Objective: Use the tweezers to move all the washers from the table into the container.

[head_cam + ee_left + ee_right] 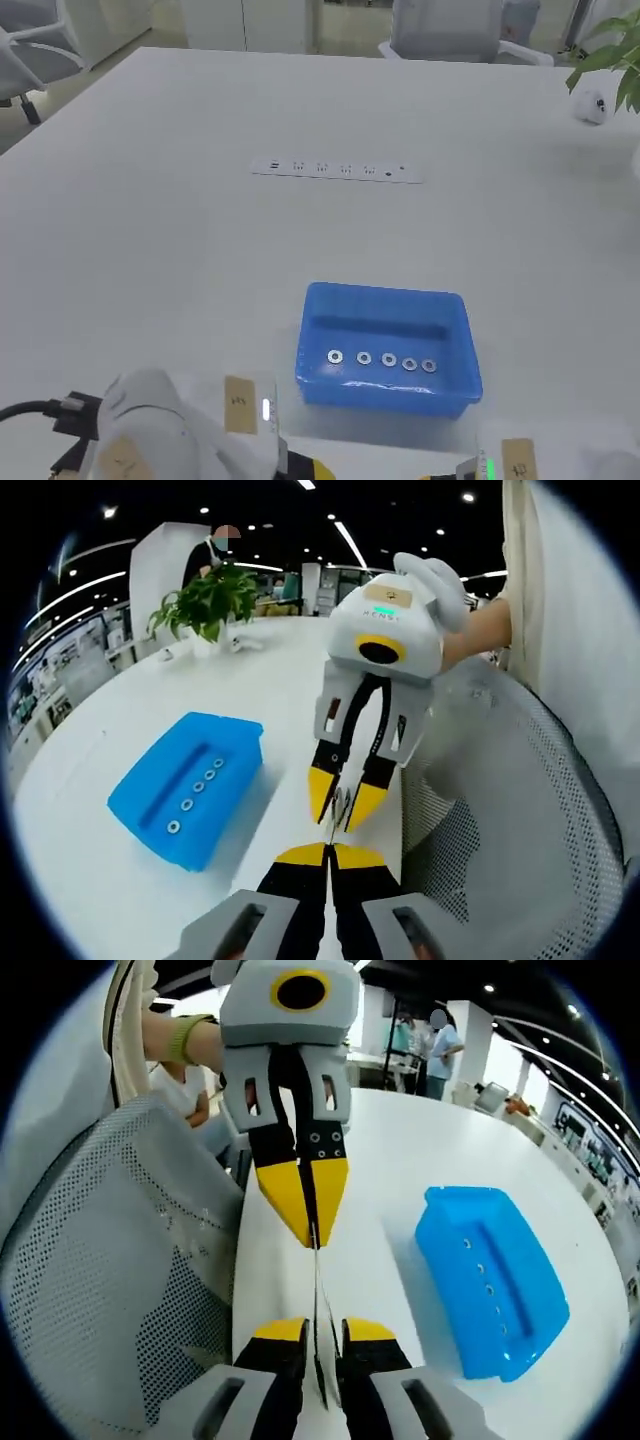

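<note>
Left fingers (302, 855): pressed together, pinching one end of the tweezers (318, 1300).
Right fingers (280, 1332): narrow, clamping the tweezers' other end.
Washers (389, 360): five in a row inside the blue container (380, 392).
Blue container: near edge of the white table (200, 250).

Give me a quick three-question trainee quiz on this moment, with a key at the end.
1. How many washers lie in the blue container?
2. True or false: the washers are piled in one corner.
3. What runs between the left gripper and the right gripper? A) tweezers B) a cable C) a washer

Key: 1) five; 2) false, they lie in a row; 3) A.
</note>
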Motion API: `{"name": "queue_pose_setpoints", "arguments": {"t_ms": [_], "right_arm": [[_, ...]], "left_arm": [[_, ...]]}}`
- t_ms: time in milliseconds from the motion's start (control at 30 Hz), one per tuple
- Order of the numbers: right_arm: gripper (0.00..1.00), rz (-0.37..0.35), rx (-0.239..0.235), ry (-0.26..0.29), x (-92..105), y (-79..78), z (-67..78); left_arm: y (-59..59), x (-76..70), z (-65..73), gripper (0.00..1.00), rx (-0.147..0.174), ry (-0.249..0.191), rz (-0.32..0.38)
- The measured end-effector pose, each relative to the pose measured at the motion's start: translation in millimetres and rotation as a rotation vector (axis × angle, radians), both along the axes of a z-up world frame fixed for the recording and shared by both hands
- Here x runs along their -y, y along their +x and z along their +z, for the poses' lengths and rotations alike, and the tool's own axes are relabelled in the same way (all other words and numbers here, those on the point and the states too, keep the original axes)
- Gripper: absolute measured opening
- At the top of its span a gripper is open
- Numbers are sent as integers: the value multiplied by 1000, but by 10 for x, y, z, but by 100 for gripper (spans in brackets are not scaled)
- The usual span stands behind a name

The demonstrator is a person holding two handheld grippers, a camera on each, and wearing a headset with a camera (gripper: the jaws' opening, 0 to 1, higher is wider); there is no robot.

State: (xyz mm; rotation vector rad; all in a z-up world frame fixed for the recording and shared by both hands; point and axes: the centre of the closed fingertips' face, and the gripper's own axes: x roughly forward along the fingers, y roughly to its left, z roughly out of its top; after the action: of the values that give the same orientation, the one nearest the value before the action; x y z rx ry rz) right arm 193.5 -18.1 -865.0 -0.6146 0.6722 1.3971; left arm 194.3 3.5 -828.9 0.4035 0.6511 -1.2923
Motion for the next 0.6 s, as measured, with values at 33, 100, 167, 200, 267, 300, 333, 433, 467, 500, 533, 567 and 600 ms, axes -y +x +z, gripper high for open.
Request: {"name": "queue_pose_setpoints", "arguments": {"t_ms": [33, 100, 167, 200, 267, 300, 333, 433, 467, 500, 533, 567, 600], "right_arm": [[11, -7, -10, 22, -4, -9, -4], [9, -28, -26, 41, 35, -12, -24], [11, -49, -30, 31, 74, -3, -46], [14, -53, -28, 25, 93, -5, -54], [16, -59, -23, 24, 132, -23, -36], [15, -67, -24, 39, 152, -30, -4], [15, -79, -37, 54, 164, -47, 24], [18, -126, -31, 89, 237, -41, 143], [18, -140, -23, 93, 274, -36, 182], [19, -162, -5, 106, 328, -17, 246], [20, -178, 1, 111, 371, -9, 283], [22, -201, 8, 111, 421, 7, 316], [23, -227, 20, 111, 503, 24, 371]], "left_arm": [[-8, -8, -25, 0, -6, 1, 1], [-25, -15, -95, 0, -21, 5, 4], [-36, -11, -163, 0, -29, 13, 6], [-40, -14, -196, 0, -29, 22, 4], [-45, -23, -269, 0, -33, 41, 0], [-46, -31, -309, 0, -36, 53, -1], [-48, -37, -331, 0, -39, 58, -2], [-47, -49, -373, 0, -51, 71, 1], [-49, -55, -384, 0, -55, 74, 3], [-47, -60, -399, 0, -59, 80, 7], [-48, -64, -414, 0, -69, 87, 9], [-53, -68, -423, 0, -75, 93, 10], [-41, -66, -437, 0, -76, 103, 13]]}}
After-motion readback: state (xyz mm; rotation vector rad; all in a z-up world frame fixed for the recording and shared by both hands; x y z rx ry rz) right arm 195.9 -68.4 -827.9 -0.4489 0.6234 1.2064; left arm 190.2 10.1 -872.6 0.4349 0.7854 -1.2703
